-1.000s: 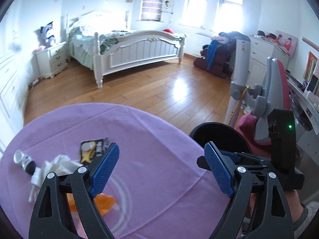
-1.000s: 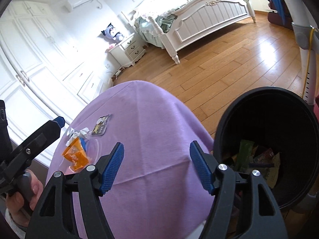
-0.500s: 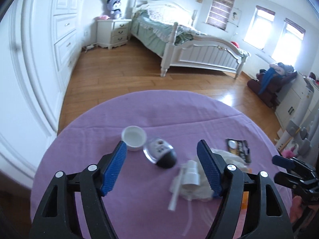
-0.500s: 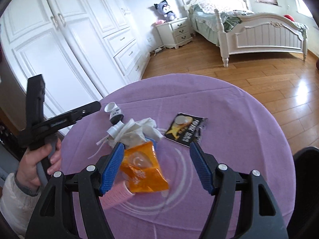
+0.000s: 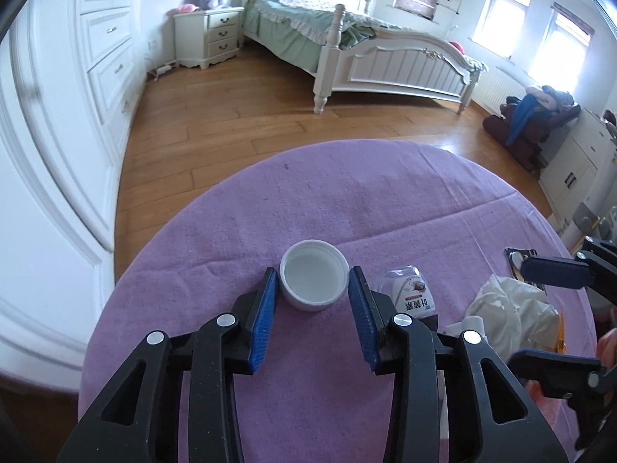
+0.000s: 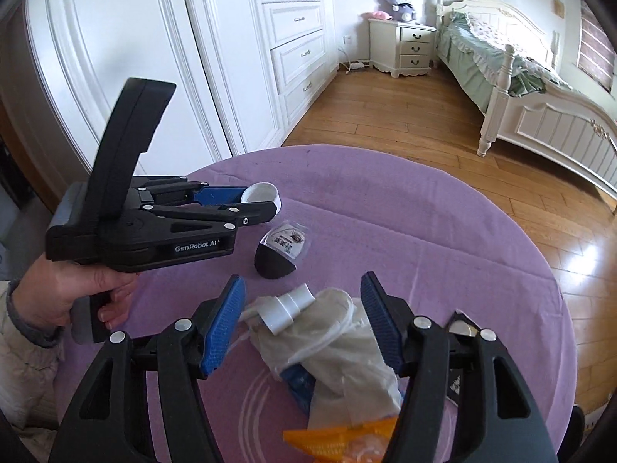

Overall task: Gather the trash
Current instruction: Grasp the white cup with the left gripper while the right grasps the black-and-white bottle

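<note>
A white bottle cap lies open side up on the purple round table. My left gripper is open, its blue pads on either side of the cap; the cap also shows in the right wrist view. Next to it lies a small clear-and-black packet, also in the right wrist view. My right gripper is open over a crumpled white wrapper with a white tube. An orange wrapper lies below it.
A dark snack packet lies at the table's right side, partly behind my right gripper. White wardrobes stand left of the table. A bed and nightstand stand beyond on the wooden floor.
Both grippers swung from the bin side to the trash on the table. My left gripper moved forward and narrowed around the white cap. My right gripper moved in over the white wrapper.
</note>
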The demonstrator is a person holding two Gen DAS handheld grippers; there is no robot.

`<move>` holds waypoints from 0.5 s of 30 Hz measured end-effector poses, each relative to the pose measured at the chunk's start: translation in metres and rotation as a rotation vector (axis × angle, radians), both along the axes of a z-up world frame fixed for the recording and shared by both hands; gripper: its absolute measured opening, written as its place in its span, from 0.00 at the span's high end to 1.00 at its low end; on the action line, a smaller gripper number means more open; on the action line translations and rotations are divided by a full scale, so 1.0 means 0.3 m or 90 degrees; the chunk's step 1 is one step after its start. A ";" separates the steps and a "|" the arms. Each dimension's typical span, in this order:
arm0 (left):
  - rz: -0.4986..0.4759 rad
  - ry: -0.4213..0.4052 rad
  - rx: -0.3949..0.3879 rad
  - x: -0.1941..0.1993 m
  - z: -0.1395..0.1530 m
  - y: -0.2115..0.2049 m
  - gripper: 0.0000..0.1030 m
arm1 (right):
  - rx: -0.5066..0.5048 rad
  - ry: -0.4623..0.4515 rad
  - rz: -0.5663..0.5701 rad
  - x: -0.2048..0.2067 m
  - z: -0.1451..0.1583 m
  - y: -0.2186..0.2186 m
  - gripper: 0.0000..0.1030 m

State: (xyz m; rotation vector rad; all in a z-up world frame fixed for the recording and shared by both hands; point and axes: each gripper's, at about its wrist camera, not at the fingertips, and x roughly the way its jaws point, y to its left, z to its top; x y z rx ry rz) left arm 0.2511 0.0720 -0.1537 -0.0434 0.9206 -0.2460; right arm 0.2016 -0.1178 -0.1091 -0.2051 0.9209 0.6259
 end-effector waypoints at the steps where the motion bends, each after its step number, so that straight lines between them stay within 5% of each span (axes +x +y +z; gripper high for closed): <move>1: -0.002 -0.004 0.002 -0.003 -0.002 0.000 0.63 | -0.016 0.004 0.008 0.014 -0.012 0.024 0.40; 9: 0.017 -0.016 -0.046 -0.057 -0.016 0.064 0.63 | -0.102 0.024 0.039 0.082 -0.089 0.171 0.46; 15: 0.038 -0.020 -0.069 -0.120 -0.015 0.105 0.63 | -0.089 0.032 0.048 0.078 -0.100 0.173 0.56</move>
